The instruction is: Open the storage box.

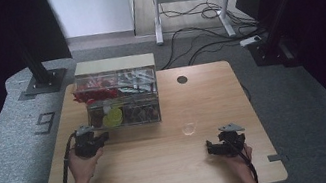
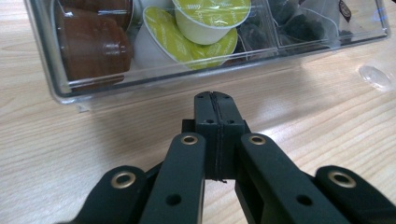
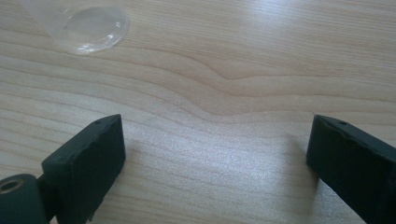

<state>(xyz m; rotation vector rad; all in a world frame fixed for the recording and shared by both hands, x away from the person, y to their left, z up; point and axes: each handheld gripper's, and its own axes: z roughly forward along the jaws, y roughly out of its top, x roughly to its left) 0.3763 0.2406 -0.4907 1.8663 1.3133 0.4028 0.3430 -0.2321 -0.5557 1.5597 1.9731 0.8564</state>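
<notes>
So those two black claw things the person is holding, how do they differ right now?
The left gripper has its jaws pressed together with nothing between them; the right gripper has its jaws wide apart over bare wood. The left one points at the clear organizer box of capsules; the right one faces the clear plastic cup. Both are black, hand-held and low over the table.

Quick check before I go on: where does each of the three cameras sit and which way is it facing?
High view: above the person's side, looking forward and down at the wooden table; forearms and both grippers show.
Left gripper view: on the left hand-held gripper, jaws shut, facing the clear pod box.
Right gripper view: on the right hand-held gripper, jaws open, looking at bare tabletop.
Shared: all three show the clear cup.
</notes>
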